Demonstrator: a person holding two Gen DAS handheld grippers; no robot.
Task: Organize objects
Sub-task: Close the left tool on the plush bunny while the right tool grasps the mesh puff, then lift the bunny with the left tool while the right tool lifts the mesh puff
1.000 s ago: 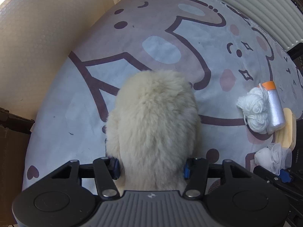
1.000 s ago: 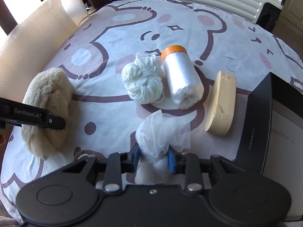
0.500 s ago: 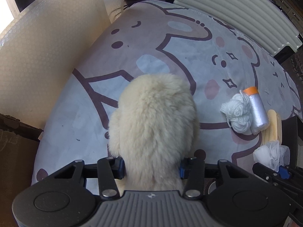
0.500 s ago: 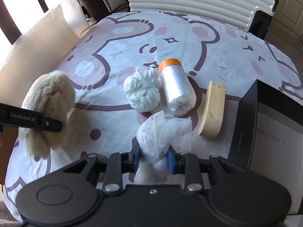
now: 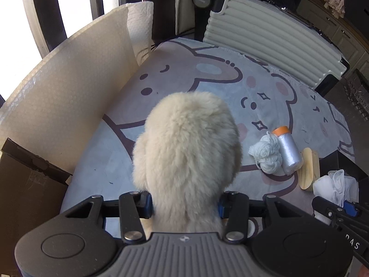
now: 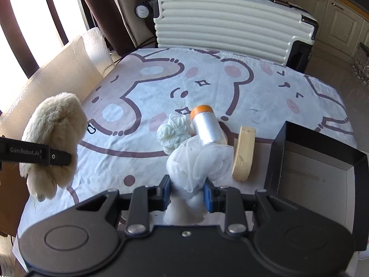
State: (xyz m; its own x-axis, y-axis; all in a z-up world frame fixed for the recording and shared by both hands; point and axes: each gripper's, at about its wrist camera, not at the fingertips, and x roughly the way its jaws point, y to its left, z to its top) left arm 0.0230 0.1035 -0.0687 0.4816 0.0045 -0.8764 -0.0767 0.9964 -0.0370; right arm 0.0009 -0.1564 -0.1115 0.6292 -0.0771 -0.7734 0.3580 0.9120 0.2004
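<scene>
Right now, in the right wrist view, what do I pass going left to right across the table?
Furry plush held in the left gripper → white yarn ball → orange-capped plastic roll → wooden block → black box.

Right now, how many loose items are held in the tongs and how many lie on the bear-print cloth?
Held: 2, fluffy cream fur piece, white mesh pouf.
On cloth: 3, white yarn ball, orange-capped plastic film roll, pale wooden block.
Total: 5.
</scene>
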